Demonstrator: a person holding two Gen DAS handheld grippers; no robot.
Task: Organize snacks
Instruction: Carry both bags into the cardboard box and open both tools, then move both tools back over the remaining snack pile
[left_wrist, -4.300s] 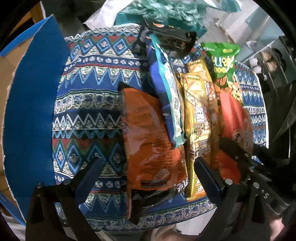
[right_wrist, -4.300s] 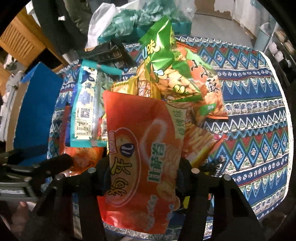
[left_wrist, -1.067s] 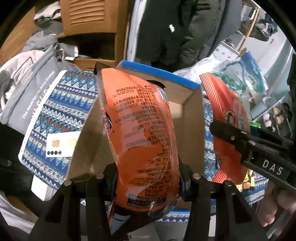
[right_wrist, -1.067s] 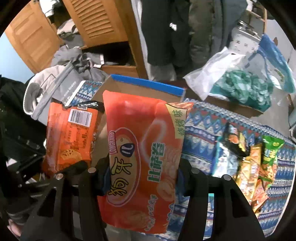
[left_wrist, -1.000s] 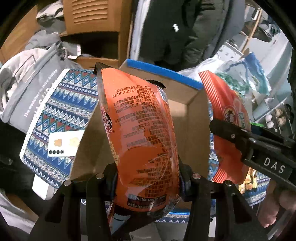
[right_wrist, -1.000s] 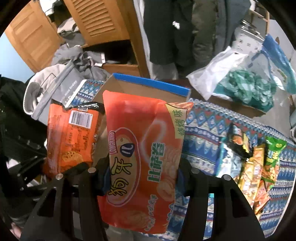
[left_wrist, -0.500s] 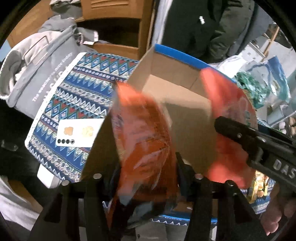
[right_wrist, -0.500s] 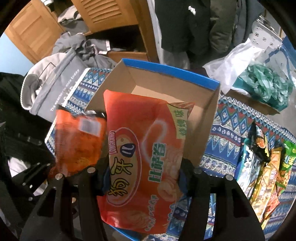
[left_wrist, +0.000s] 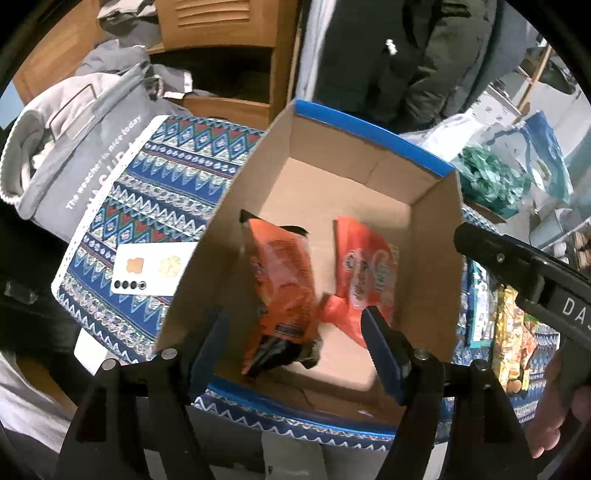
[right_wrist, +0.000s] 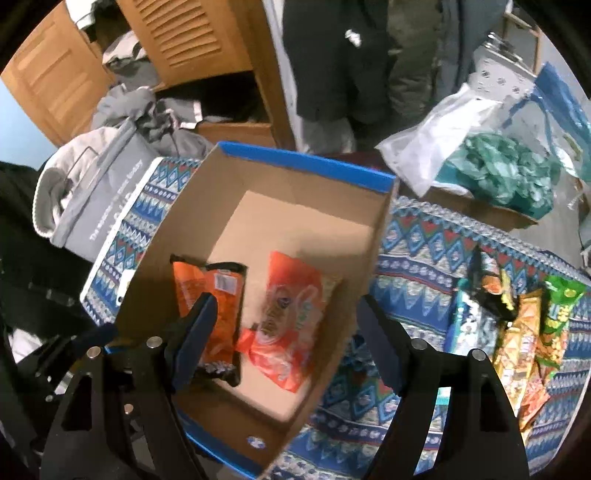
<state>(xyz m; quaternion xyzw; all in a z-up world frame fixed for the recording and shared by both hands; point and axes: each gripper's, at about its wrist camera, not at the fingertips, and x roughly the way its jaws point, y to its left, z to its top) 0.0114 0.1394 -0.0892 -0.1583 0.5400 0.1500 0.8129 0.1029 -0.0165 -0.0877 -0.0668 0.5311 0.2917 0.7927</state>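
Note:
An open cardboard box (left_wrist: 436, 229) with blue edges stands on the patterned tablecloth (left_wrist: 155, 192); it also shows in the right wrist view (right_wrist: 369, 258). Two snack bags lie inside it: an orange bag with black ends (left_wrist: 284, 295) (right_wrist: 218, 302) on the left and a red-orange bag (left_wrist: 364, 269) (right_wrist: 288, 321) on the right. My left gripper (left_wrist: 295, 343) is open and empty above the box's near edge. My right gripper (right_wrist: 280, 332) is open and empty above the box. Its body (left_wrist: 524, 273) shows at the right of the left wrist view.
Several more snack bags (right_wrist: 517, 325) lie in a row on the cloth to the right of the box. A white card (left_wrist: 151, 269) lies left of the box. A grey bag (left_wrist: 77, 147), a wooden cabinet (right_wrist: 192, 40) and plastic bags (right_wrist: 491, 166) stand behind the table.
Both grippers have opened and let go of their bags, which dropped into the box. Earlier each carried its bag from the snack row over to the box.

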